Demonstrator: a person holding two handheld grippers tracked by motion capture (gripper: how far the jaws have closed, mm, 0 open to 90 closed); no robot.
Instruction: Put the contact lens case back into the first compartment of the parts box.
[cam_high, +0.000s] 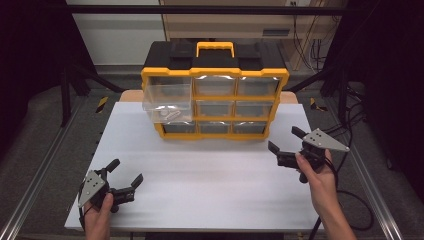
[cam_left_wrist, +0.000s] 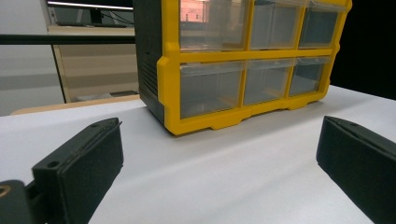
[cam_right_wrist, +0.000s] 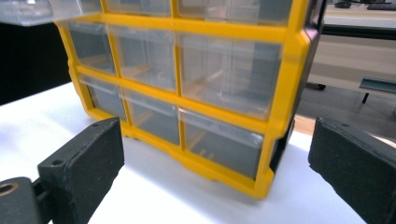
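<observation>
Yellow-and-black drawer organizer (cam_high: 215, 92) stands at the far middle of the white surface (cam_high: 210, 175), its top-left clear drawer (cam_high: 167, 104) pulled out. Left gripper (cam_high: 124, 177) and right gripper (cam_high: 286, 139) hover apart, jaws spread, empty.

Organizer: yellow and black drawer cabinet (cam_high: 215, 95) at the far side of the white table (cam_high: 210, 185), yellow carry handle on top, three by three clear drawers.
Open drawer: top left drawer (cam_high: 167, 102) is pulled way out, small pale bits lying inside.
Left gripper: (cam_high: 126, 173) near the front left corner, held in the left hand (cam_high: 97, 215), jaws spread, nothing between them.
Right gripper: (cam_high: 286, 139) off the cabinet's right, held in the right hand (cam_high: 317, 175), jaws spread too.
</observation>
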